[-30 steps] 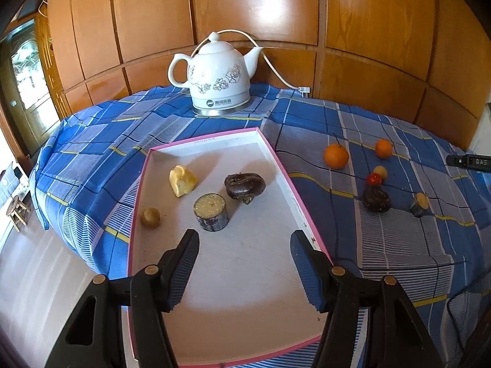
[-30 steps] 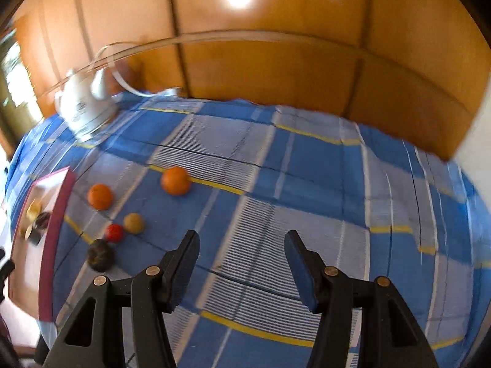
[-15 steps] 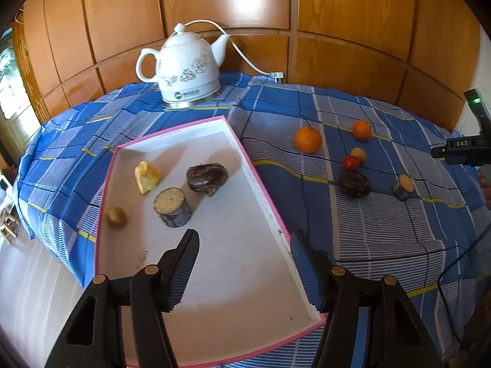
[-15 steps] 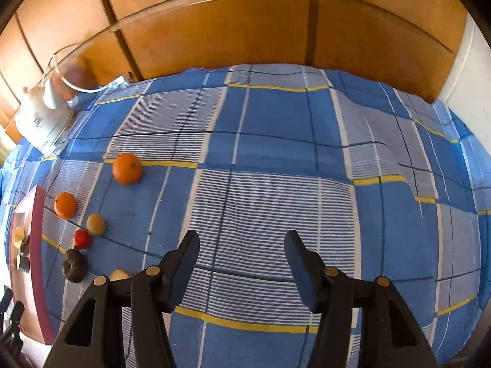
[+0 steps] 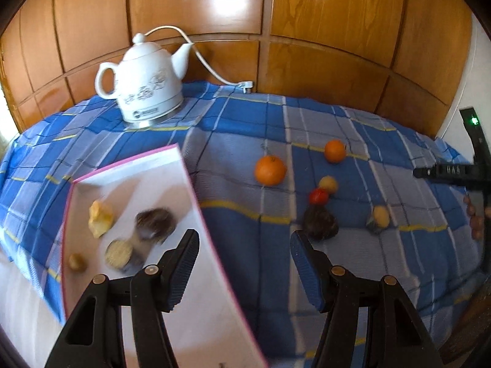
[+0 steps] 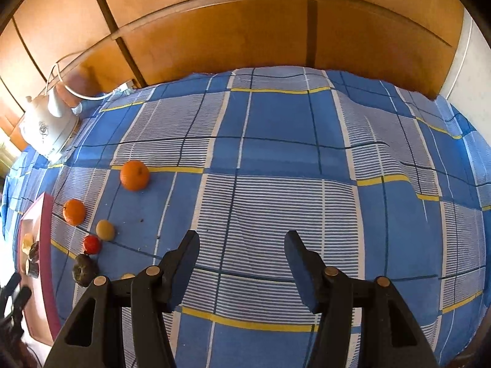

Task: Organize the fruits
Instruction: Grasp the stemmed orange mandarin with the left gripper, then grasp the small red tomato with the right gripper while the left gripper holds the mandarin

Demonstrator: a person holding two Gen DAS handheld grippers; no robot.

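A white tray with a pink rim lies at the left of the blue checked cloth and holds a yellow piece, a dark fruit, a cut round piece and a small brown fruit. On the cloth to its right lie two oranges, a yellowish fruit, a red fruit, a dark fruit and a halved fruit. My left gripper hangs open and empty over the tray's right rim. My right gripper stands open over bare cloth, with the same loose fruits at its left.
A white electric kettle with its cord stands at the back left against the wooden panel wall. The other gripper's black body and a hand show at the right edge of the left wrist view. The cloth drops off at the front and left.
My left gripper has swung right, from over the tray's middle to its right rim, bringing the loose fruits nearer the centre. The right gripper's view has rolled a little; its jaws are unchanged.
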